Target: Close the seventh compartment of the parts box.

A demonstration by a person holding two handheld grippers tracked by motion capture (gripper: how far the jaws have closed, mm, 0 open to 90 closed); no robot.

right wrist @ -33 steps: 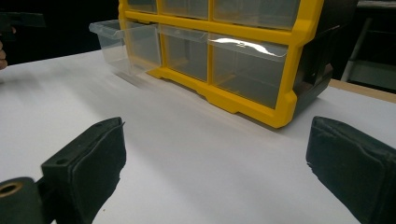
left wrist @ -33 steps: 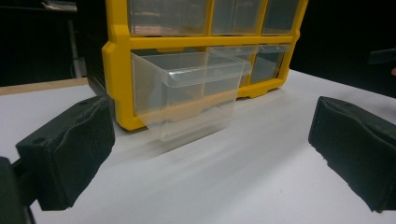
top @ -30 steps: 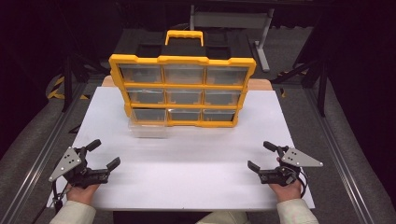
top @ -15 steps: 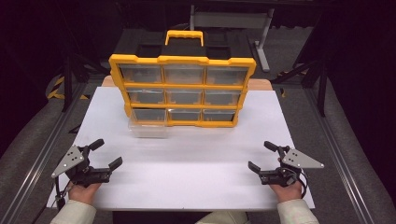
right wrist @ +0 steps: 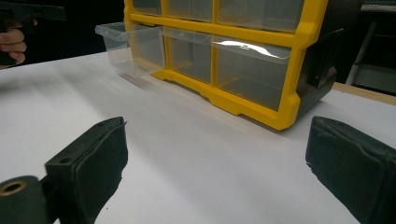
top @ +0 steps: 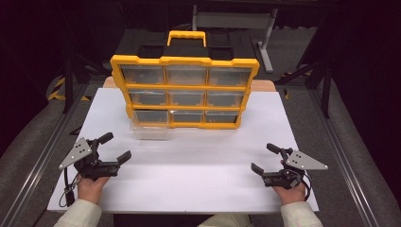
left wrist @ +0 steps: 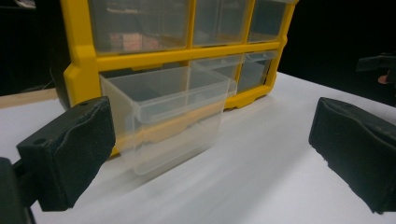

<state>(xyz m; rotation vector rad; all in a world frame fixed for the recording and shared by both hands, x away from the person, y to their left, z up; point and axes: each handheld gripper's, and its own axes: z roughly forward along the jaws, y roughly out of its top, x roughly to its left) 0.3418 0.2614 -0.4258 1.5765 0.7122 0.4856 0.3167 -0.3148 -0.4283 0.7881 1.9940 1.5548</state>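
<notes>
Nothing had moved since the earlier frames: both the left gripper and right gripper rested released, well short of the organizer, whose bottom-left drawer stood pulled out, probably awaiting a grasp.

Organizer frame: glossy yellow plastic. Drawers: clear smooth plastic, glare on fronts. Worktop: matt white sheet; bare wood at far edge. Hand-held gripper pads: matt black, rough foam-like.
</notes>
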